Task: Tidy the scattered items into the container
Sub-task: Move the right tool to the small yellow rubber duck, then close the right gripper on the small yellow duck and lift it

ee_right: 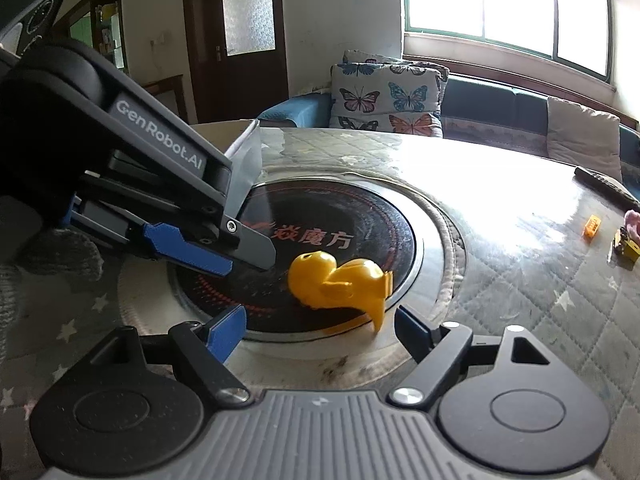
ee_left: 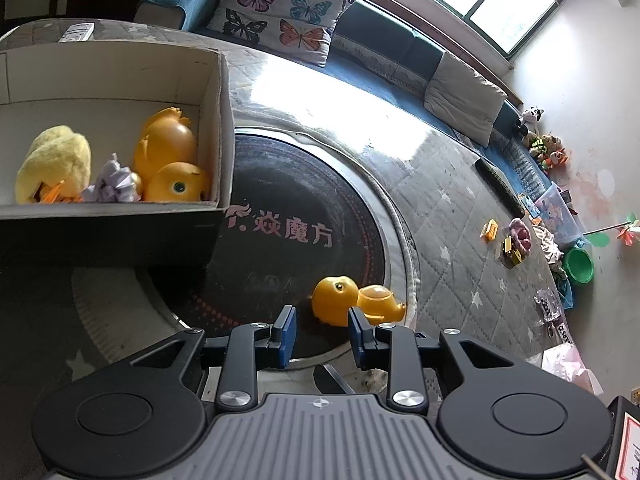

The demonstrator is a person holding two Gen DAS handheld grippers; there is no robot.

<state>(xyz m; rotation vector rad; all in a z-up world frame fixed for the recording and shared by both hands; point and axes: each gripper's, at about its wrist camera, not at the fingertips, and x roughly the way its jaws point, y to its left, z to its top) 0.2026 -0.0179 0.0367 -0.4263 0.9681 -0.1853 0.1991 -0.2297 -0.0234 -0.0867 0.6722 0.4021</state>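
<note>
Left wrist view: your orange hollow plastic duck (ee_left: 352, 300) lies on its side at the rim of the round black glass hob plate (ee_left: 304, 208) let into the table, just beyond the fingertips. It is smooth and glossy, with a round head, a small dark eye and a rounded body ending in a stubby tail.

To the left stands the open cardboard box (ee_left: 216, 128) with matte pale walls. Inside it lie two more glossy orange plastic ducks (ee_left: 168, 148), a fluffy yellow plush chick (ee_left: 56, 160) and a crinkled lilac foil bow (ee_left: 114, 184).

The table wears a grey quilted cover with pale stars (ee_left: 452, 216), stitched in diamonds and shiny where the window light falls.

Your left gripper (ee_left: 322, 330) has its blue pads partly spread, with nothing between them; the duck's head sits just past the right pad, and whether it touches it you cannot tell from here.

In the right wrist view, your right gripper (ee_right: 320, 330) is spread wide and empty, with the same duck (ee_right: 340, 280) lying just ahead of the gap. The left tool reaches in from the left beside the duck's head.
</note>
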